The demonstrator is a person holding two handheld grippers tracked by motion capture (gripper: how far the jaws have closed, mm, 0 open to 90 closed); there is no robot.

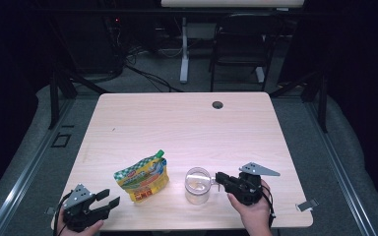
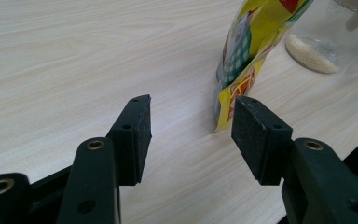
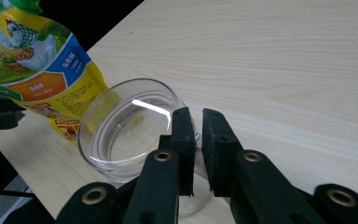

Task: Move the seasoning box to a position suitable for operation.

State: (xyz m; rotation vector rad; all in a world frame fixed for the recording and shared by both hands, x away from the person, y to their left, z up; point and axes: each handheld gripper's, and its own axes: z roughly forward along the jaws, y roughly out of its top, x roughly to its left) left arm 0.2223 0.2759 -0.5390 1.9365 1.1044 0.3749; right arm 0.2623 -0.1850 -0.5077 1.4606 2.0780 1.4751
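Gripping the handle of the clear glass mug (image 1: 197, 185), the right tool (image 1: 218, 179) has its jaws nearly together, clamped on that handle – in the right gripper view the black pads (image 3: 182, 135) squeeze the thin glass loop just beside the mug's (image 3: 126, 128) wall. Prob. a steadying hold: the mug stands upright near the front edge of the pale wooden tabletop (image 1: 177, 123), w/ a little pale grainy stuff at its bottom, so something likely gets poured in.

Just left of the mug stands the yellow-and-green spouted pouch w/ a green cap (image 1: 143, 176), upright, close beside the glass but I can't tell if touching.

The left tool (image 1: 106, 198) rests at the front left corner, jaws wide apart w/ nothing between – aimed at the pouch's (image 2: 242, 60) lower edge, apparently ready to take it.
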